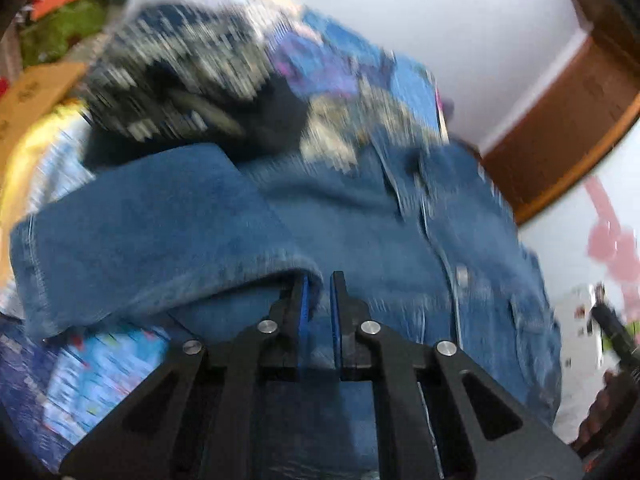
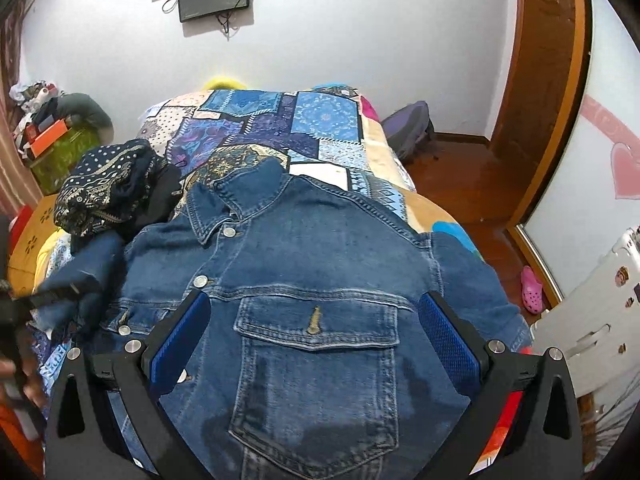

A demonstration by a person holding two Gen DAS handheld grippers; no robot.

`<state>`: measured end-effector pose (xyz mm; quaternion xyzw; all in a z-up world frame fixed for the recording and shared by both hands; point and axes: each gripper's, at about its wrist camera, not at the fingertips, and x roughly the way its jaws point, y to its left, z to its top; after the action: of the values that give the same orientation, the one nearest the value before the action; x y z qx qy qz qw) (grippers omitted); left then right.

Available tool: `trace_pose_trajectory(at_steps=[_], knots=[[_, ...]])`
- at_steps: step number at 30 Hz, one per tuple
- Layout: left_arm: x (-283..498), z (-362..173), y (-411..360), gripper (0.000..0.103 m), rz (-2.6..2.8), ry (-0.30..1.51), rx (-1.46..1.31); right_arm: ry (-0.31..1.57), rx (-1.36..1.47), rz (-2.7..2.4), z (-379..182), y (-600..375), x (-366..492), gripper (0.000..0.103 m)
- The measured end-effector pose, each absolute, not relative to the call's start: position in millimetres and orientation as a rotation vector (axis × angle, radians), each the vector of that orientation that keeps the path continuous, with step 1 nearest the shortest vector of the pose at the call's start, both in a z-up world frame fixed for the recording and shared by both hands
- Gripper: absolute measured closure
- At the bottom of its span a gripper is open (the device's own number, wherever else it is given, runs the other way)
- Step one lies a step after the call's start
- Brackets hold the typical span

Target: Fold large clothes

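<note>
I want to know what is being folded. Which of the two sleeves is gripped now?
The sleeve at the jacket's buttoned edge: the left gripper pinches its cuff. The other sleeve lies free; the right gripper is open.

left wrist view motion-blurred; denim jacket [image 2: 312, 320] hem cut off by bottom edge.

Jacket [image 2: 304, 272] spread flat on the bed [image 2: 328, 148], collar toward the far wall [image 2: 360, 32]. Bundle of cloth [image 2: 108, 184] just left of the collar, touching the jacket's shoulder. Sleeve [image 1: 152, 232] folded across the jacket front. Bag [image 2: 408, 128] on the floor right of the bed, shoe [image 2: 532, 290] nearer, door [image 2: 548, 80] behind.
</note>
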<state>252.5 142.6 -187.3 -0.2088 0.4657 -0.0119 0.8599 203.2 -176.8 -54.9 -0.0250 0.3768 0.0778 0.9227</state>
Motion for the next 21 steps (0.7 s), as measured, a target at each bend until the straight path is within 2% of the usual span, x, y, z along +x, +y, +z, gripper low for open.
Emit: trace_pose_trajectory(at_steps=[3,5,7,12,14,16,18,21], knots=[[253.8,-208.6,123.7,0.094,-0.040,1.070,-0.419,0.771,-0.052,0.158,-54.6,-179.5,201.3,0.000],[247.0,-212.6,120.1,0.089,-0.022,1.060,-0.409,0.770,-0.053,0.158,-53.9,-180.2,200.3,0.000],[242.2,-206.6,123.3,0.066,-0.007,1.064,-0.411,0.767,-0.055,0.158,-53.2,-180.4,199.5,0.000],[219.6,-178.7,146.4,0.051,0.038,0.989,-0.427,0.763,-0.052,0.159,-53.4,-179.6,199.1,0.000],[209.1,-169.5,161.1,0.038,0.104,0.951,-0.437,0.759,-0.052,0.156,-54.1,-178.2,199.1,0.000],[201.9,-166.5,177.6,0.020,0.206,0.907,-0.461,0.757,-0.052,0.153,-54.6,-176.5,199.7,0.000],[193.8,-164.8,196.7,0.011,0.297,0.862,-0.491,0.763,-0.053,0.157,-55.3,-174.5,200.5,0.000],[187.5,-174.5,233.2,0.011,0.395,0.864,-0.574,0.766,-0.059,0.159,-56.4,-170.8,201.4,0.000]])
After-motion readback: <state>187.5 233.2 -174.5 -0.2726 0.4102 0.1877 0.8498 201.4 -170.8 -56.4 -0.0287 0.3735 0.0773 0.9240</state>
